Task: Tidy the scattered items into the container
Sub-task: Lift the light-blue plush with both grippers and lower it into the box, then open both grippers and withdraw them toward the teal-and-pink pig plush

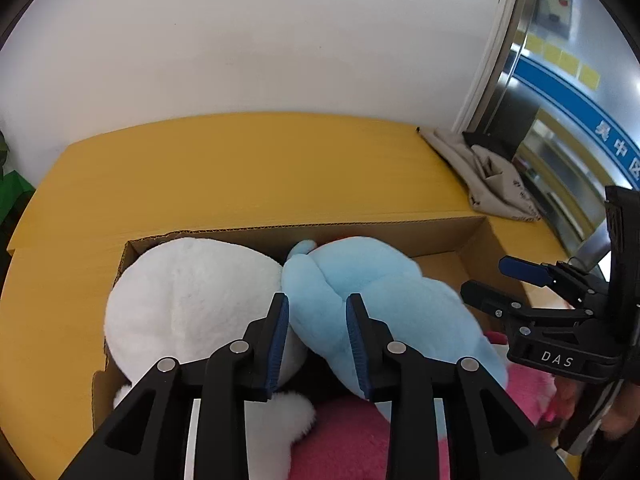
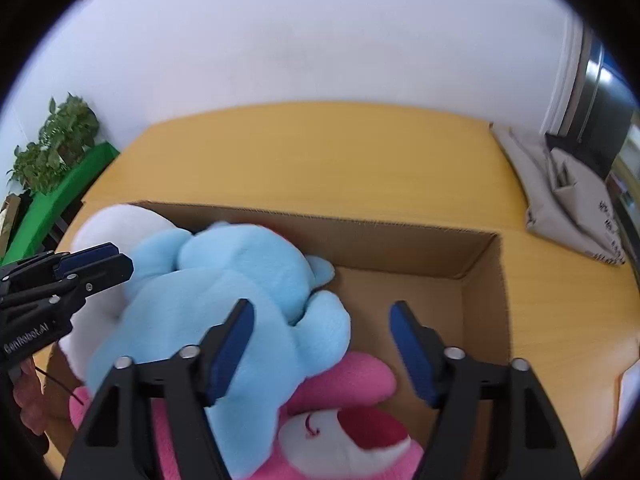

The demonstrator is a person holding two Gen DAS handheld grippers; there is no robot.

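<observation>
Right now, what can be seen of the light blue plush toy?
The light blue plush toy is soft and fleecy, made of rounded, stuffed lobes with a small nub at its far end. It lies inside the open cardboard box, pressed against the white plush toy on one side and resting over the pink plush toy. Its face is not visible. The left gripper hovers just above it, jaws apart; the right gripper is open beside it, neither gripping.
</observation>
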